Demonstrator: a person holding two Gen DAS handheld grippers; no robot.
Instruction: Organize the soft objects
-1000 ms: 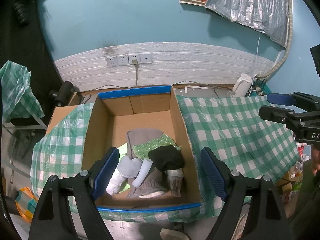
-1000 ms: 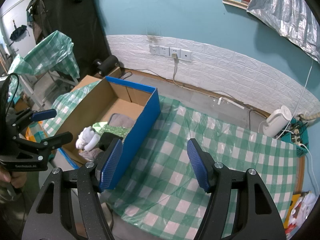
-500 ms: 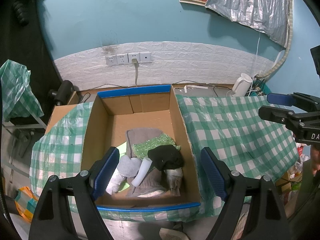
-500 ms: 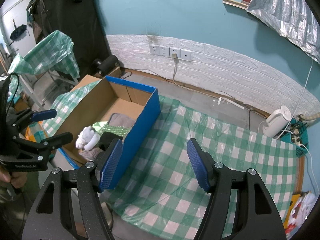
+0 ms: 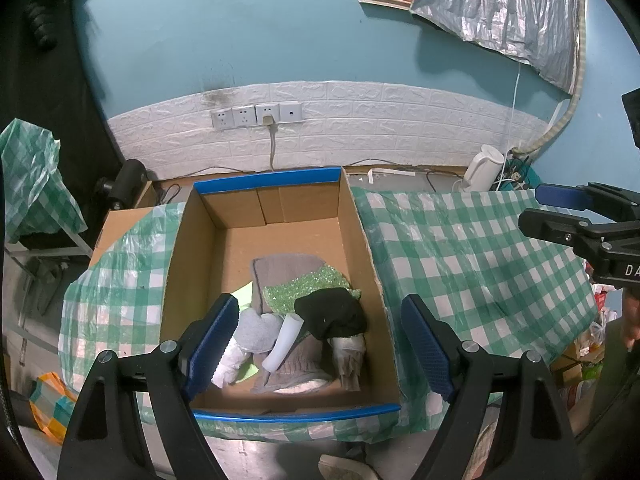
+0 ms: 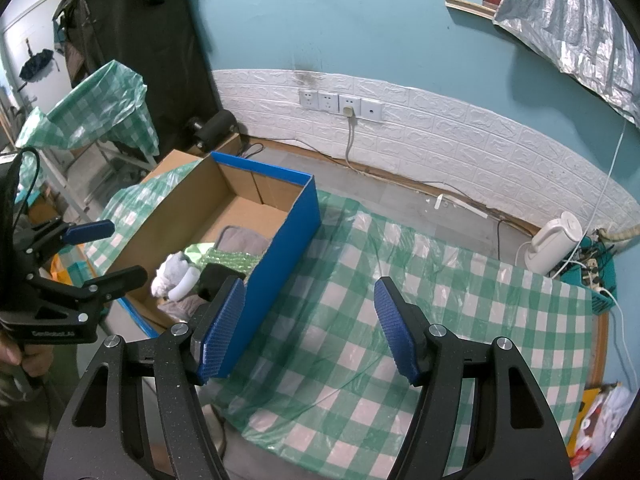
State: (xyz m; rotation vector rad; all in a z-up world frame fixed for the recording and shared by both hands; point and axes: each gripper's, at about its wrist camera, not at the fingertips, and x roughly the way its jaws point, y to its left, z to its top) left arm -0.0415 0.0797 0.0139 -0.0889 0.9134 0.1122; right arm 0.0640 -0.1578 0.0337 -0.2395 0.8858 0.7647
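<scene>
A cardboard box (image 5: 176,264) with blue outer sides holds a pile of soft things: a grey cloth (image 5: 280,270), a green sequined piece (image 5: 308,290), a black cloth (image 5: 330,316), grey and white socks (image 5: 256,330). My left gripper (image 5: 320,340) is open and empty, above the box's near end. My right gripper (image 6: 310,328) is open and empty over the green checked cloth (image 6: 420,300), to the right of the box (image 6: 288,248). Each gripper shows in the other's view: the right one (image 5: 560,212), the left one (image 6: 100,252).
The green checked plastic cloth (image 5: 472,256) covers the table on both sides of the box. A white kettle (image 5: 482,166) and cables sit by the back wall. A wall socket strip (image 5: 256,116) is behind. Bags (image 6: 600,420) lie at the table's right edge.
</scene>
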